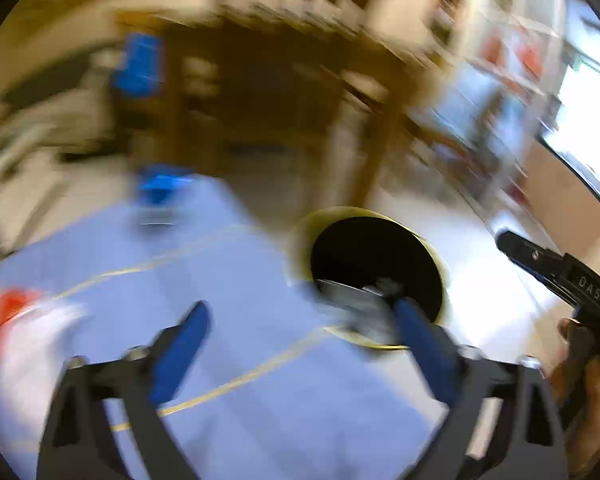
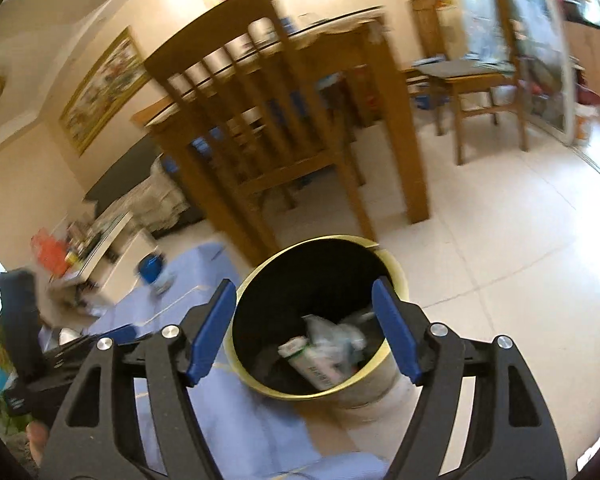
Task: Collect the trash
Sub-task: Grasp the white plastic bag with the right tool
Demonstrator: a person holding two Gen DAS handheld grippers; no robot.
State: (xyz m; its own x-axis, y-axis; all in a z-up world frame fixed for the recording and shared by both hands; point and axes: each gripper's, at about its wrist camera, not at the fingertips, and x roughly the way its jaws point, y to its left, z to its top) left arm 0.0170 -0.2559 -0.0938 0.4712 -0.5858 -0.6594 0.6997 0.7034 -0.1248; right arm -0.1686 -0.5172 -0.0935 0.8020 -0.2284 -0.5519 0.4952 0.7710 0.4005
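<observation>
1. The trash bin [image 2: 324, 316] is your landmark — a round bin with a yellow rim and a black liner, standing on the pale tiled floor [image 2: 500, 248] against the edge of the blue cloth [image 2: 240, 420].
2. Inside the bin lies crumpled trash [image 2: 324, 352]: white wrappers and a flattened carton with print on it, resting at the bottom.
3. In your left wrist view a blurred grey-and-silver piece [image 1: 356, 300] shows at the near rim of the bin; whether it rests on the rim or is in the air, you cannot tell.
4. Your left hand-held gripper [image 1: 300, 344] points down at the near rim of the bin with its blue pads spread as wide as they go — nothing is clamped between them.
5. Your right hand-held gripper [image 2: 304, 328] hangs over the mouth of the bin, its jaws apart and empty, the trash showing between them below.
6. Beyond the bin stands a wooden chair [image 2: 260, 128], and behind that a wooden tabletop [image 2: 332, 36].
7. On the blue cloth, to the left of the bin, sits a blue object [image 2: 152, 268], too blurred to name.
</observation>
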